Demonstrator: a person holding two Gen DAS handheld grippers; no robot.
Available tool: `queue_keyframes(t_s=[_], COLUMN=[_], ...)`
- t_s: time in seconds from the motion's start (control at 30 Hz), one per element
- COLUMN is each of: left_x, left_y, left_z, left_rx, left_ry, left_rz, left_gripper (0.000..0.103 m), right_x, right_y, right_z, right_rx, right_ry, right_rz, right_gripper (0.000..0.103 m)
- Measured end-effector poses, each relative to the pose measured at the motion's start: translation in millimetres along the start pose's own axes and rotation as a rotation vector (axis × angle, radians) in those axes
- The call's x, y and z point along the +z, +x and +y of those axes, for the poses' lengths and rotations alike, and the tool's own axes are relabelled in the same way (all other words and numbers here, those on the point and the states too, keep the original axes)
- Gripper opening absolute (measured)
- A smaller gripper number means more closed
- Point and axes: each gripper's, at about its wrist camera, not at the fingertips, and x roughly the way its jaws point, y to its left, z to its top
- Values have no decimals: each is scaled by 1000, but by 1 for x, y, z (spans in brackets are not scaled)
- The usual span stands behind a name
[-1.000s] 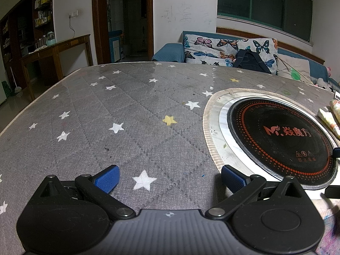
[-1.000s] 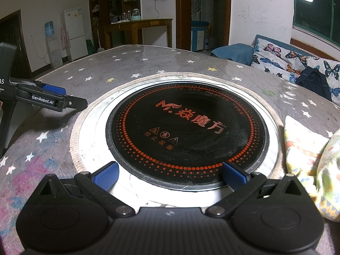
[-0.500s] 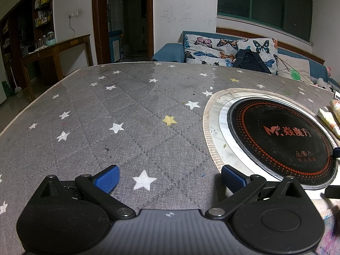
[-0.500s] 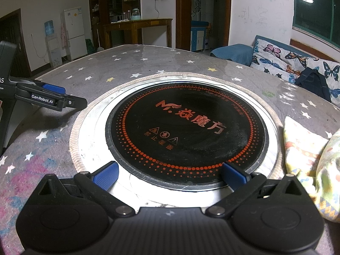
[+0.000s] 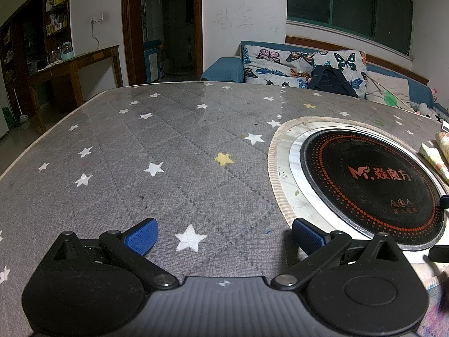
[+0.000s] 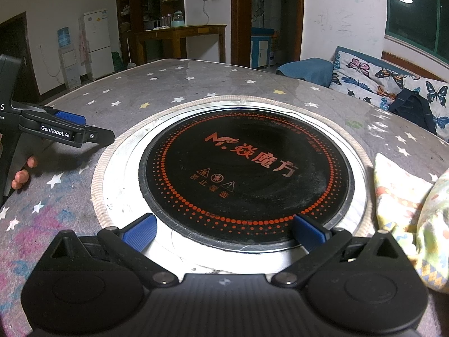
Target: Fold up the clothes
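Left wrist view: nothing has shifted since the earlier frames; the left claw [image 5: 223,234] hangs in the same spot over the table [image 5: 168,168], its two blue ribbed pads wide apart and holding nothing. The table wears a grey quilted cover stitched in diamonds and scattered with white stars (a few are yellow). One round black glass cooktop [image 5: 370,185], ringed by orange dots, a metal band and a braided beige trim, sits to the right of the claw. Beyond the cooktop's right rim lies the clothing [image 5: 436,156], a pale yellow printed fabric, only its edge in view.

Right wrist view: this too matches the earlier frames. The right claw [image 6: 224,233] hovers at the near rim of the cooktop [image 6: 247,174], its two pads likewise spread and empty. The clothing [image 6: 404,210] lies crumpled in one soft heap just right of the cooktop, its near edge touching the braided trim. Left of the cooktop the left claw [image 6: 84,132] shows side-on, a black frame lettered "GenRobot.AI", with fingertips [image 6: 23,172] of the holding hand below it.
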Motion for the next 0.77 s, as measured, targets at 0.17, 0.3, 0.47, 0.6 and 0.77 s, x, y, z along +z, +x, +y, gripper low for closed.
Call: queue_keyframes(t_s=[0.17,0.3,0.47,0.6,0.77], left_x=[0,0,0,0,0], left_y=[0,0,0,0,0], left_z=[0,0,0,-1,-1], left_rx=[0,0,0,0,0], left_ry=[0,0,0,0,0], left_rz=[0,0,0,0,0], left_gripper=[103,103,103,103,103], right_x=[0,0,0,0,0], right_y=[0,0,0,0,0], right_z=[0,-1,-1,-1,-1], right_rx=[1,2,3,5,6], right_ry=[1,2,3,4,4], right_rz=[0,0,0,0,0], right_gripper=[103,103,103,103,103])
